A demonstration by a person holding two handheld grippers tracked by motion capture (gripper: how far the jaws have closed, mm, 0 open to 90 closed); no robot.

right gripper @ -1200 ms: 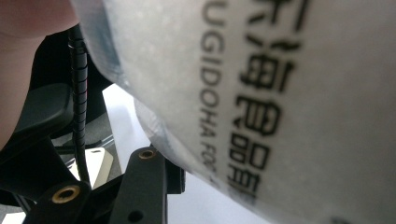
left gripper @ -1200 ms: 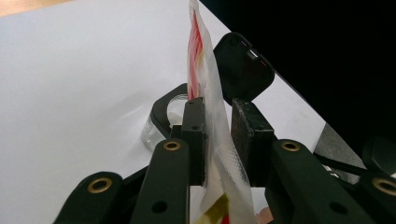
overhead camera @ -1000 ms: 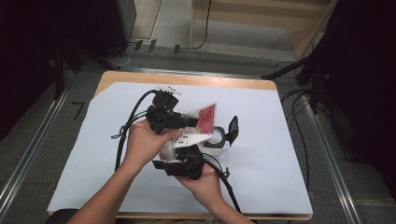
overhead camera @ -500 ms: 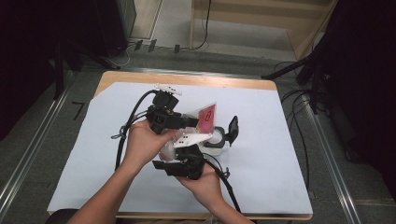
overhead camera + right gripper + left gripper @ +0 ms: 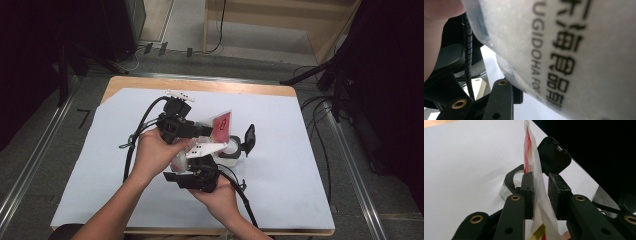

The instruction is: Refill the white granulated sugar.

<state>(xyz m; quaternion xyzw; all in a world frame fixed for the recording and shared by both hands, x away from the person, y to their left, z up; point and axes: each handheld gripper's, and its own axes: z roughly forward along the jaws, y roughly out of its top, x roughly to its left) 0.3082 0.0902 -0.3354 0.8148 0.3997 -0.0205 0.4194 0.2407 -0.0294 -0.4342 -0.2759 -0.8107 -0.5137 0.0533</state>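
Observation:
A red-and-white pouch [image 5: 221, 125] is held above the table's middle, its top edge pointing up and to the right. My left gripper [image 5: 205, 132] reaches in from the left and is shut on the pouch [image 5: 536, 170], which stands on edge between the pads [image 5: 527, 192]. Just beyond it sits a small clear jar [image 5: 510, 182] with its black flip lid [image 5: 554, 155] swung open. From below, my right gripper [image 5: 200, 161] meets the pouch's bulky lower end. In the right gripper view the white printed pouch [image 5: 574, 50] lies over one black finger [image 5: 499, 100] and hides the other.
A white sheet [image 5: 300, 175] covers the wooden table [image 5: 200, 85]. The jar [image 5: 231, 150] and its lid [image 5: 248, 139] stand right of both hands. Black cables [image 5: 137, 135] trail left from the left gripper and toward the front edge from the right one. Dark equipment surrounds the table.

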